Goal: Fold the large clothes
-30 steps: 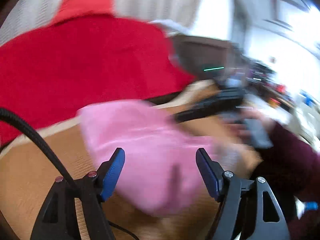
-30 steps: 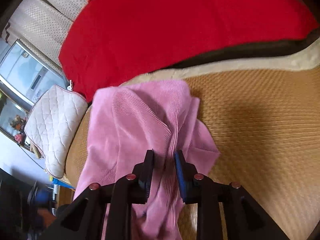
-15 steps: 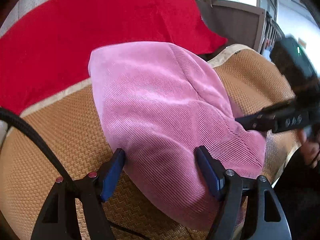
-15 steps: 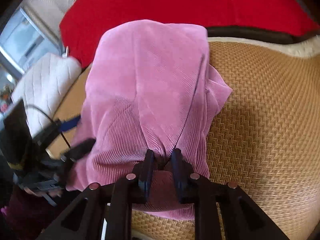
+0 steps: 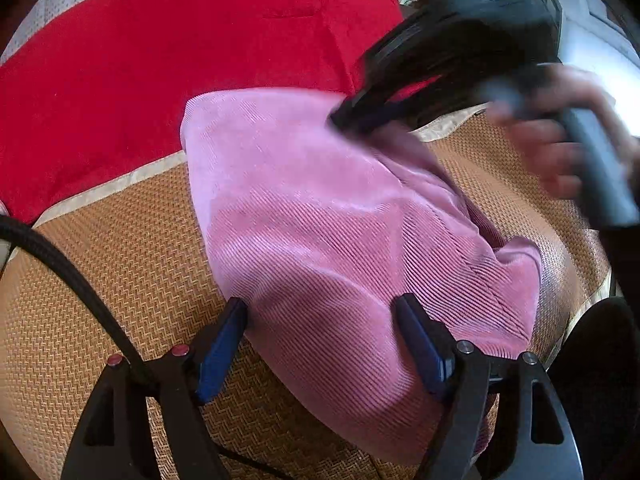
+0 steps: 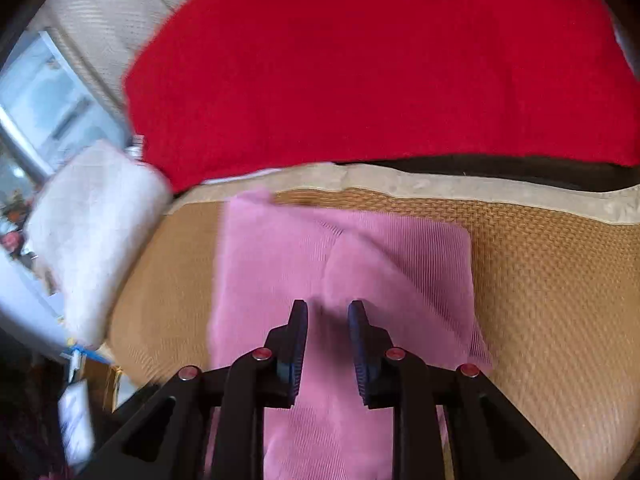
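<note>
A: Where is the pink ribbed garment (image 5: 340,240) lying now?

B: It is lying folded on the woven straw mat (image 5: 120,272), directly ahead of and under the left gripper (image 5: 322,316). Its near edge is sitting between that gripper's blue pads, and its far edge is reaching toward the red blanket (image 5: 180,60) beyond.

A: Is the left gripper gripping it?

B: No. Its jaws are standing spread wide, with cloth between them but the pads not pressing on it. They have just been opening a little further.

A: And the right gripper?

B: In the left wrist view the right gripper (image 5: 356,120) is blurring over the garment's far right corner, with the person's hand (image 5: 560,140) on its handle. Half a second earlier it was sitting low at the garment's right side; now it is up near the far edge.

A: What is its own camera showing?

B: The right gripper (image 6: 328,312) is hanging over the pink garment (image 6: 360,264), which is lying flatter than the mound seen a moment earlier. Its jaws are standing narrowly apart; with the blur, one cannot tell whether any fold is caught between them. Left of the garment, a white quilted cushion (image 6: 92,220) is resting at the mat's (image 6: 560,280) edge, with the red blanket (image 6: 380,60) beyond.
</note>
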A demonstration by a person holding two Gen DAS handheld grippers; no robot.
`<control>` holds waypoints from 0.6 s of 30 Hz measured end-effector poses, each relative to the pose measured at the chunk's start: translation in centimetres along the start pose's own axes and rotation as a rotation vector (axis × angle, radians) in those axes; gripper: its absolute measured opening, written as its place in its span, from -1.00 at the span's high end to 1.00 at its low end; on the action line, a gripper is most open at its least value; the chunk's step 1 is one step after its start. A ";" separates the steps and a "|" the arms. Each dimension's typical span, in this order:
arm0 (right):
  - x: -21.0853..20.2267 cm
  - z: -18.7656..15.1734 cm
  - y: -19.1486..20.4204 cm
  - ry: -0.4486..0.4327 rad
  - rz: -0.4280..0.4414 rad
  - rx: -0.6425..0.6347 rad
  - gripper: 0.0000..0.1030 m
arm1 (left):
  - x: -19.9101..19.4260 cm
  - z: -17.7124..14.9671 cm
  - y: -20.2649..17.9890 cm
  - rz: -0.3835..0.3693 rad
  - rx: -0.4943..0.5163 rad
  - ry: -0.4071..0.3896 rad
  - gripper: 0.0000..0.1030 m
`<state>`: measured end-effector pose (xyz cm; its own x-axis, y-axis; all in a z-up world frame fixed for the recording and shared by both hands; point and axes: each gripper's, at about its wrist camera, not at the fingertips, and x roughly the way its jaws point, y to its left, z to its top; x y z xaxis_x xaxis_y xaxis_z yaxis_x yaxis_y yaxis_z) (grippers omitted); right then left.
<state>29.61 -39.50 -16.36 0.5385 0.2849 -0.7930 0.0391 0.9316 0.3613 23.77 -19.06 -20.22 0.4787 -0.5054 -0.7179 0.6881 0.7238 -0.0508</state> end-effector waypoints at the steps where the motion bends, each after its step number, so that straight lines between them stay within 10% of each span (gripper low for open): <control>1: 2.4 0.6 -0.6 0.051 -0.027 0.033 0.52 | 0.0 0.0 0.0 0.004 -0.004 -0.008 -0.52; 6: 6.8 1.2 -3.8 0.142 0.057 0.184 0.53 | -0.6 0.0 -0.2 0.014 0.000 -0.020 -0.53; 18: -5.2 -7.4 0.9 -0.040 0.000 -0.005 0.47 | -1.9 -0.7 -1.2 0.084 0.023 -0.048 -0.53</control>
<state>20.59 -38.49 -15.62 0.5715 0.2758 -0.7729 0.0351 0.9328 0.3588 21.66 -18.70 -19.26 0.5599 -0.4659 -0.6852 0.6567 0.7538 0.0241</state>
